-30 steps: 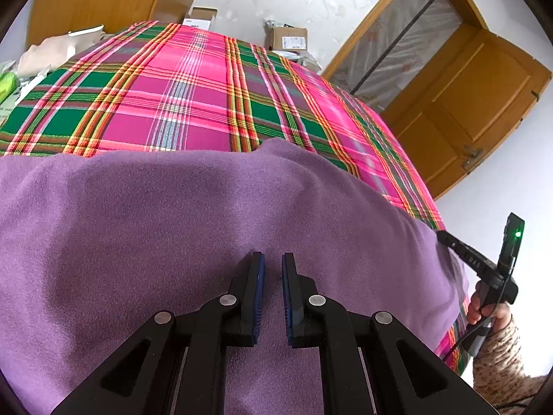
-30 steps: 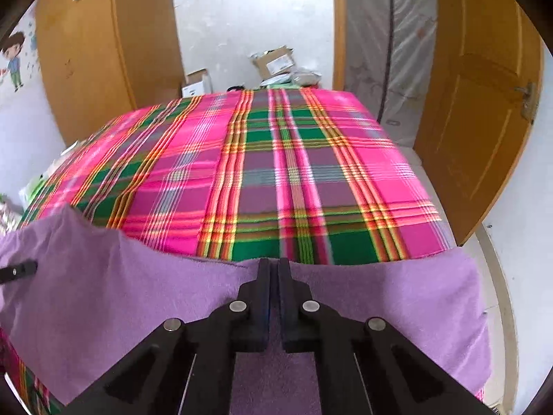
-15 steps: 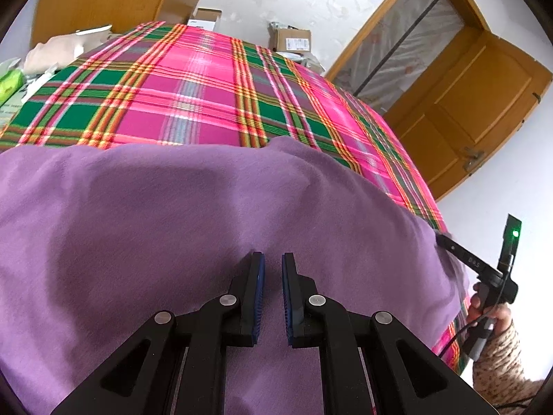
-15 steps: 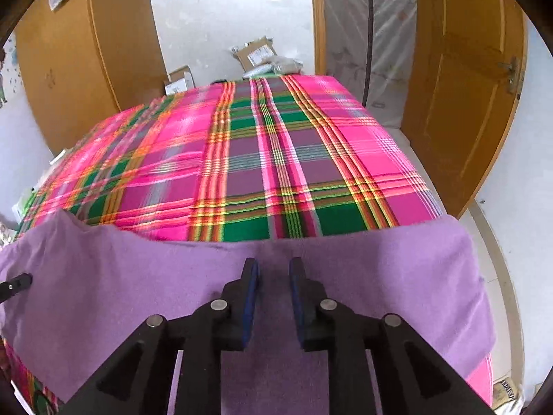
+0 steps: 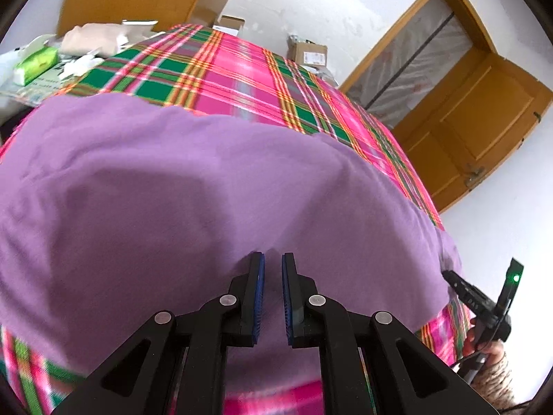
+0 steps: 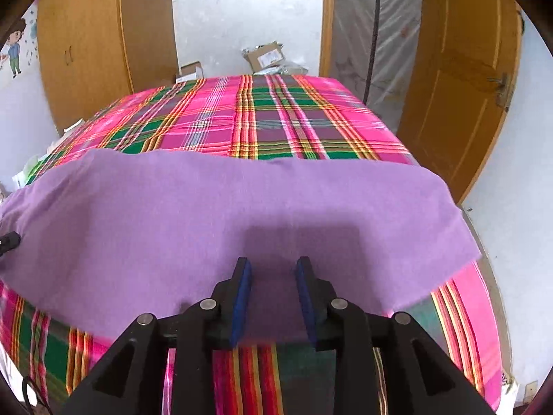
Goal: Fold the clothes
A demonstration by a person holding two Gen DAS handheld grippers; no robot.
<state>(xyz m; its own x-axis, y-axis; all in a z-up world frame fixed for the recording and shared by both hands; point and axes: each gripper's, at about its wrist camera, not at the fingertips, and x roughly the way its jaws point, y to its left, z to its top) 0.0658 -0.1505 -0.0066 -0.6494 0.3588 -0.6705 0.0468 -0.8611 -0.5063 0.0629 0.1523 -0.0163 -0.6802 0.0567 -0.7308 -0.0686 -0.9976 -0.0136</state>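
A purple cloth (image 5: 193,200) lies spread across the near part of a bed with a pink and green plaid cover (image 5: 242,79). My left gripper (image 5: 273,261) is shut to a narrow gap, and creases in the cloth run to its tips, so it pinches the cloth near the near edge. In the right wrist view the same cloth (image 6: 221,207) lies flat. My right gripper (image 6: 273,266) stands open over the cloth's near edge with nothing between its fingers. In the left wrist view the right gripper (image 5: 484,304) and the hand holding it (image 5: 487,349) sit at the cloth's right end.
Beyond the bed are cardboard boxes (image 6: 266,57) against a white wall. A wooden wardrobe (image 6: 103,45) stands at the back left and a wooden door (image 6: 459,86) at the right. Paper clutter and a green pack (image 5: 34,64) lie by the bed's left side.
My right gripper was shut on the cloth's edge, then opened and let it go. The cloth now lies further up the bed, and its near edge shows in both views.
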